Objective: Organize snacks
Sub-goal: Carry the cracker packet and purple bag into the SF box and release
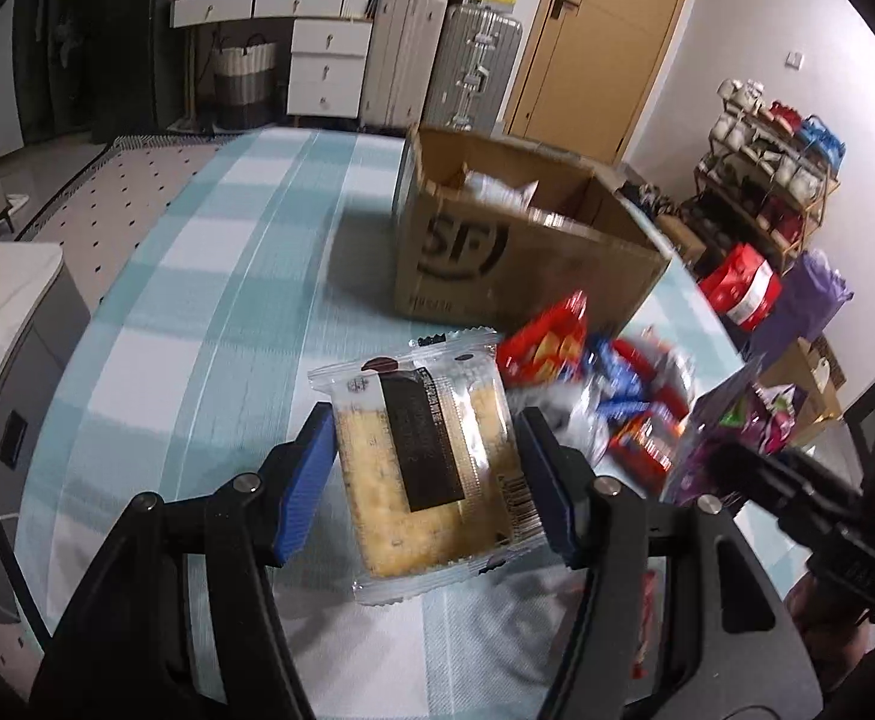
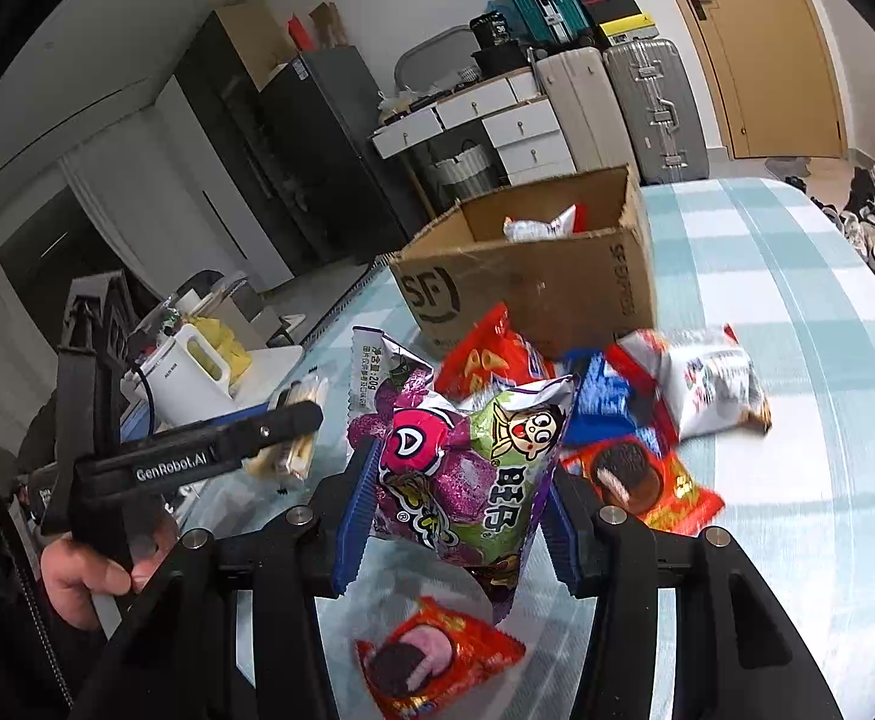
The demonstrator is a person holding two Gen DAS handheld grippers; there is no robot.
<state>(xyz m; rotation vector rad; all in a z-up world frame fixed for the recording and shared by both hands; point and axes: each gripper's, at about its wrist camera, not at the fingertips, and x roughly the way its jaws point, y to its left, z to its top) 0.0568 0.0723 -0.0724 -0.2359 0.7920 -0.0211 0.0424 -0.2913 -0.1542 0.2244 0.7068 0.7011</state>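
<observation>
Gripping a cake packet [image 1: 431,456], the left tool [image 1: 428,474] hangs while the right tool [image 2: 455,498] pinches a purple snack bag [image 2: 467,462].

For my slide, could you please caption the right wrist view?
Right gripper holds a purple snack bag above loose snacks, with the open cardboard box behind on the checked tablecloth.

A: What lines the far wall?
B: A white drawer unit [image 1: 323,69], two upright suitcases [image 1: 443,69] and a wooden door [image 1: 599,42].

A: And elsewhere?
B: A dark cabinet [image 2: 293,144] stands left; a cluttered rack [image 1: 779,180] stands right, against a pale wall [image 1: 755,36]; a checked cloth [image 1: 197,288] covers the table.
</observation>
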